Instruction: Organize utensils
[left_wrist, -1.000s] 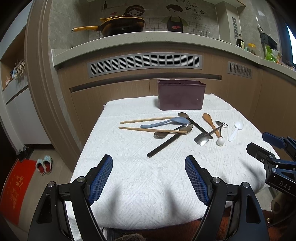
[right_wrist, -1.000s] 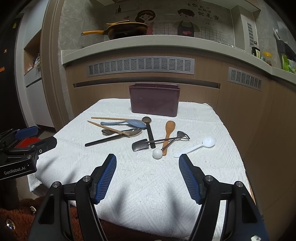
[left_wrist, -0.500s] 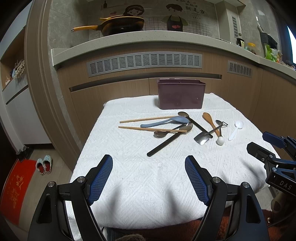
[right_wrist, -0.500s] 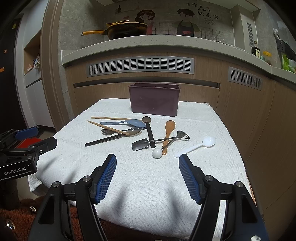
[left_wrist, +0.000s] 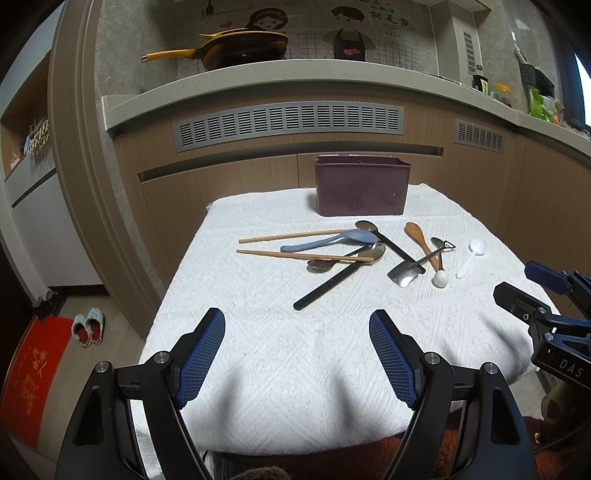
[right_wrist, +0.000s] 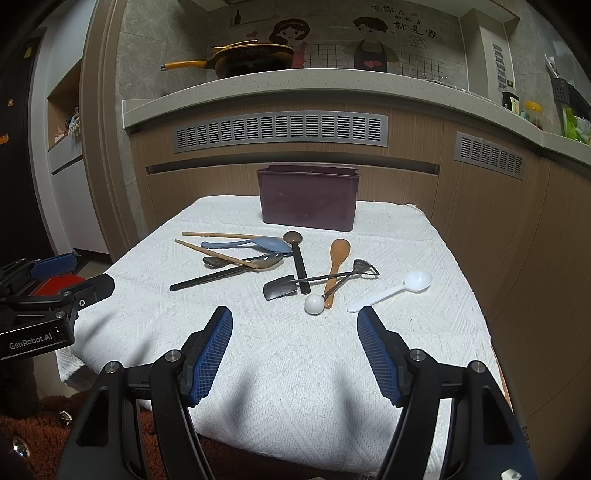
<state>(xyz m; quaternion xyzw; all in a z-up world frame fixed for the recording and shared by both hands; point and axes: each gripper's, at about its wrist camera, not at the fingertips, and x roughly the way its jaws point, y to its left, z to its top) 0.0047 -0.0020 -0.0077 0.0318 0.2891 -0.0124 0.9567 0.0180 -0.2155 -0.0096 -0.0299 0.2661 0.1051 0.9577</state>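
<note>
A dark maroon utensil box (left_wrist: 360, 186) (right_wrist: 308, 201) stands at the far side of a white-cloth table (left_wrist: 266, 350) (right_wrist: 295, 369). In front of it lie two wooden chopsticks (left_wrist: 291, 254) (right_wrist: 214, 251), a blue spoon (left_wrist: 332, 240) (right_wrist: 255, 243), a wooden spoon (left_wrist: 419, 238) (right_wrist: 338, 258), a white spoon (left_wrist: 471, 254) (right_wrist: 395, 290), metal spoons, a small metal shovel (left_wrist: 404, 275) (right_wrist: 280, 290) and a black-handled spoon (left_wrist: 332, 282) (right_wrist: 218, 276). My left gripper (left_wrist: 297, 354) and right gripper (right_wrist: 295, 349) hover open above the near cloth, both holding nothing.
Wooden kitchen cabinets (left_wrist: 221, 192) with vent grilles rise behind the table; a yellow-handled pan (left_wrist: 236, 48) sits on the counter above. Slippers (left_wrist: 88, 328) and a red mat (left_wrist: 33, 376) lie on the floor at left. The cloth's near half is bare.
</note>
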